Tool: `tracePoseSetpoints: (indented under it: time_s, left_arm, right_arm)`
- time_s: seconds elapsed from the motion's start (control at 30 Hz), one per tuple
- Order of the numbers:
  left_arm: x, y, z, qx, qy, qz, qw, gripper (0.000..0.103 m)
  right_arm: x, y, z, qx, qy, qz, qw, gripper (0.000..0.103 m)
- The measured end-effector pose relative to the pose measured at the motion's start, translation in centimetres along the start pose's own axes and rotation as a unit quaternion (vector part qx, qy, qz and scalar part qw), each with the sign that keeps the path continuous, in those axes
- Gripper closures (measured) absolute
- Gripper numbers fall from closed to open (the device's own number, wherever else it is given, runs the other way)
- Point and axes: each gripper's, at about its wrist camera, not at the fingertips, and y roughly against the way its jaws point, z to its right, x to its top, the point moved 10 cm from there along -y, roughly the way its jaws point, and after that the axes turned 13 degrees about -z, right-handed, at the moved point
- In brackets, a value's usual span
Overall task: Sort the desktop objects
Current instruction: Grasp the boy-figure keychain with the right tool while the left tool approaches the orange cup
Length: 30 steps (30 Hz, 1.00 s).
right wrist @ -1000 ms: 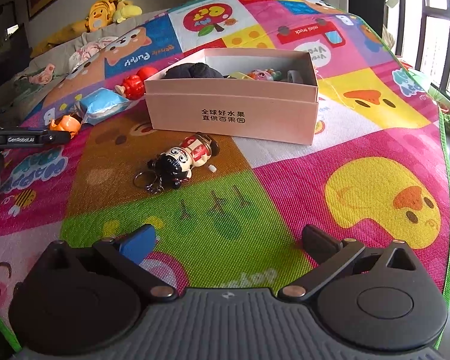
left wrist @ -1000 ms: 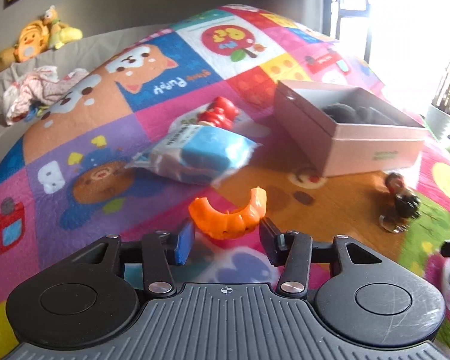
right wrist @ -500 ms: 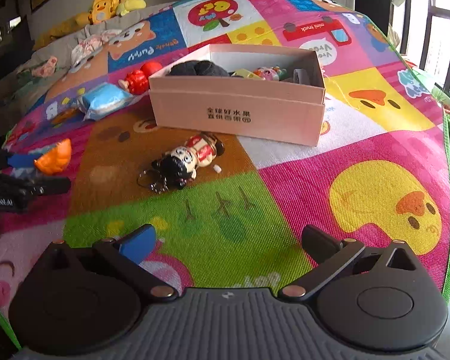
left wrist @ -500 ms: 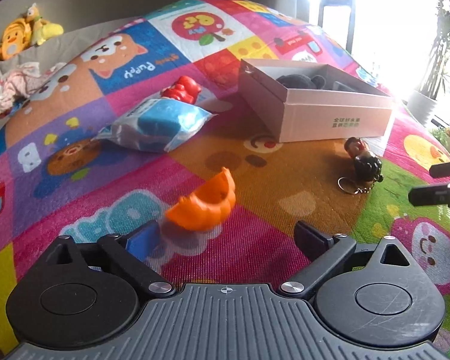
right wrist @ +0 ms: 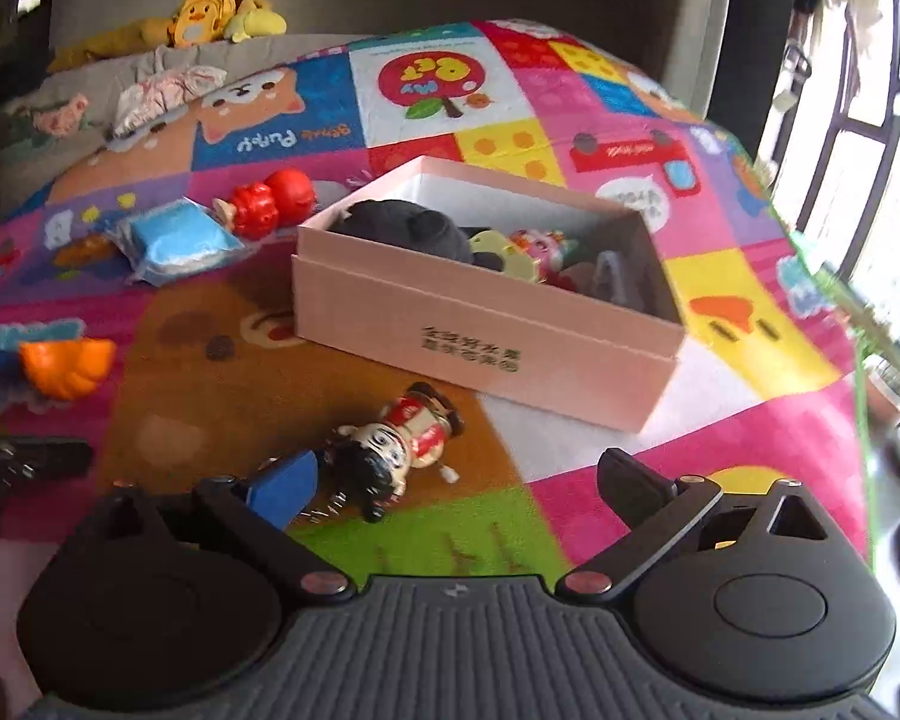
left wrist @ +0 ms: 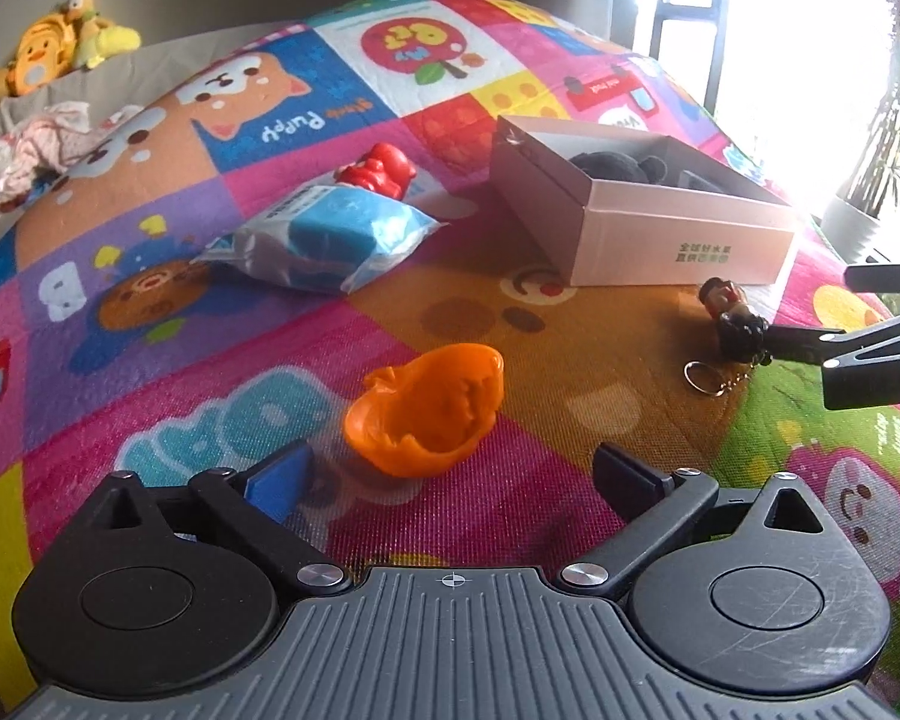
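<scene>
Left of the pink box, the left gripper is hovering agape behind the loose orange shell; the right gripper, fingers spread, is lining up around the doll keychain lying just before the box, likely for boxing.

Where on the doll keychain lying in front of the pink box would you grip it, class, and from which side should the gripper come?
Grip the doll keychain across its narrow red body, not the rounder black-haired head. It lies flat on the mat, so come from above with the fingers straddling the body's two long sides. The open right gripper is nearest; the ring and chain by the head are probably too thin to pinch.
</scene>
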Motion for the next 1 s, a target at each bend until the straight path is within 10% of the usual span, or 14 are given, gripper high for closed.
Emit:
tracePoseSetpoints:
  time_s: [0.2, 0.53, 0.83, 1.0]
  left_arm:
    - [0.0, 0.0, 0.0, 0.0, 0.0, -0.001, 1.0, 0.0]
    - [-0.1, -0.2, 0.1, 0.005, -0.004, -0.004, 1.0, 0.0]
    - [-0.1, -0.1, 0.0, -0.003, 0.002, -0.002, 1.0, 0.0]
    - [-0.1, -0.1, -0.1, -0.007, 0.005, -0.001, 1.0, 0.0]
  right_arm:
    - [-1.1, 0.1, 5.0, -0.05, -0.054, -0.013, 0.997, 0.003]
    - [2.0, -0.4, -0.3, 0.204, -0.156, -0.049, 0.965, 0.022]
    - [2.6, -2.5, -2.0, 0.173, -0.115, -0.083, 0.975, 0.062]
    - [3.8, 2.2, 1.7, 0.159, -0.12, -0.016, 0.98, 0.063]
